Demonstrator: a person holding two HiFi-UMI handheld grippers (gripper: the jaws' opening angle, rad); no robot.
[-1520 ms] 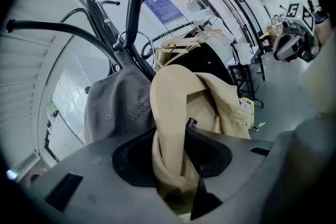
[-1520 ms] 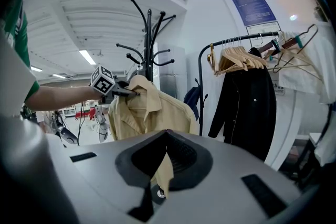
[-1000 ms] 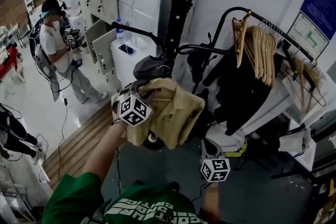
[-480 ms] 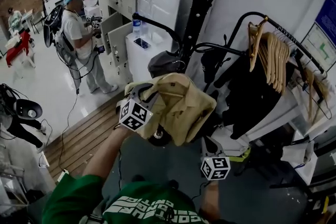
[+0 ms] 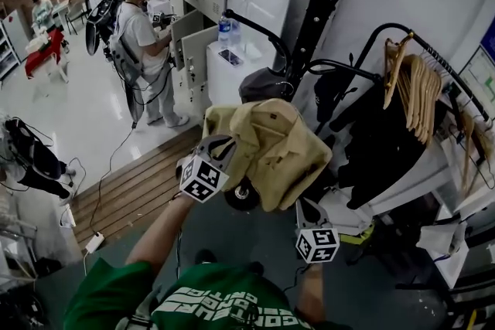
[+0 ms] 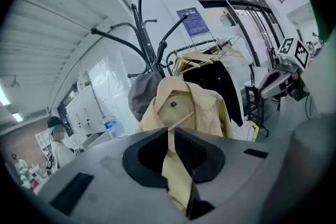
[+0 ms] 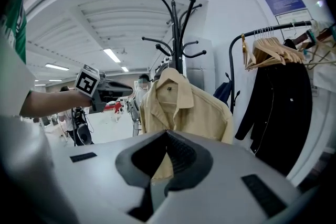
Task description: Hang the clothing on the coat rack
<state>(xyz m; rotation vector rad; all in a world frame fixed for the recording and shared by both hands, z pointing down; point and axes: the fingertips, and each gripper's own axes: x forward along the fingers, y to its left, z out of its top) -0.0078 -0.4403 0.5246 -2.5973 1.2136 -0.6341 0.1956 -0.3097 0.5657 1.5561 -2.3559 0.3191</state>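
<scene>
A tan shirt (image 5: pixel 271 151) hangs on a wooden hanger from the black coat rack (image 5: pixel 313 19), and also shows in the left gripper view (image 6: pixel 184 107) and the right gripper view (image 7: pixel 181 107). My left gripper (image 5: pixel 224 148) is at the shirt's left front edge. Its jaws are closing, with a fold of tan cloth filling the narrow gap between them (image 6: pixel 170 131). My right gripper (image 5: pixel 307 211) hangs lower, in front of the shirt and apart from it; its tips meet (image 7: pixel 167 135) with nothing held.
A garment rail (image 5: pixel 433 58) with wooden hangers (image 5: pixel 414 85) and a black coat (image 5: pixel 379 143) stands to the right. A grey cap (image 5: pixel 263 81) hangs on the rack. A person (image 5: pixel 143 35) stands by the lockers at left. A water bottle (image 5: pixel 225 31) tops a white cabinet.
My head has turned, so everything sits further right and lower. The left gripper has stayed at the shirt's left edge. The right gripper has held still.
</scene>
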